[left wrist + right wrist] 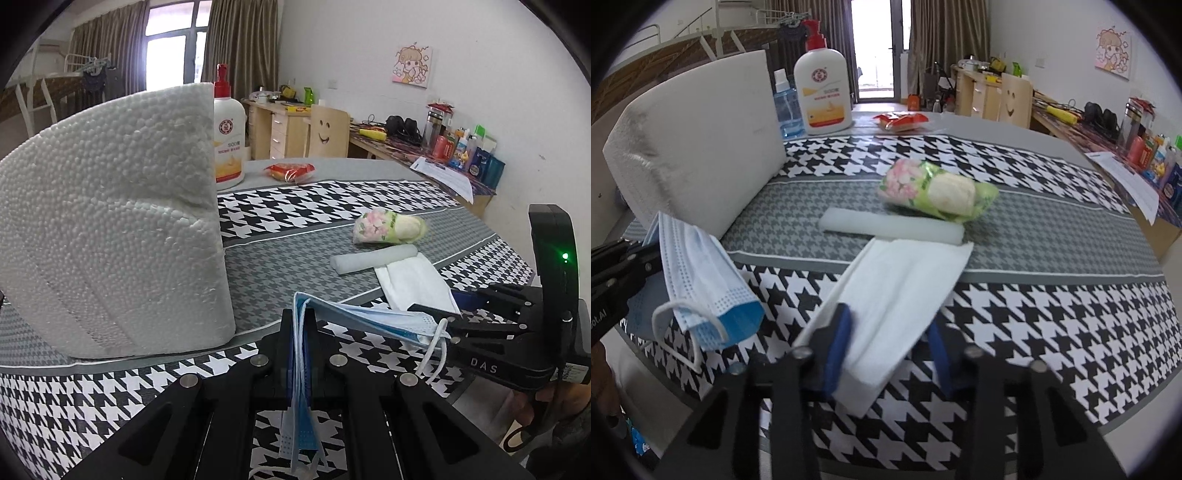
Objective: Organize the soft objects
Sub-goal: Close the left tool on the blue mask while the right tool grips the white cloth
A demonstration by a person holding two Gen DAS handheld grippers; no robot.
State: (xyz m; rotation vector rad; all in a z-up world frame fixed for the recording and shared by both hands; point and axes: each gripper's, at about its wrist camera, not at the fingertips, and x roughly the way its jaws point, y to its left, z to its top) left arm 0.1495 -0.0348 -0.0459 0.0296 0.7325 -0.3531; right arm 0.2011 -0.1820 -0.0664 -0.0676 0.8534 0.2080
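Note:
My left gripper (299, 325) is shut on a blue face mask (369, 321), held above the houndstooth cloth; the mask also shows in the right wrist view (701, 280), hanging from the left gripper (646, 254). My right gripper (886, 325) is open, its fingers astride the near end of a folded white tissue (905, 284) lying on the cloth; it also shows in the left wrist view (443, 314). Beyond lie a white foam strip (890, 227) and a flowered green packet (938, 192).
A large white foam block (110, 229) stands on the left. A lotion pump bottle (822, 92), a blue bottle (786, 107) and a red snack pack (901, 120) sit at the table's far end. Desks with clutter line the right wall.

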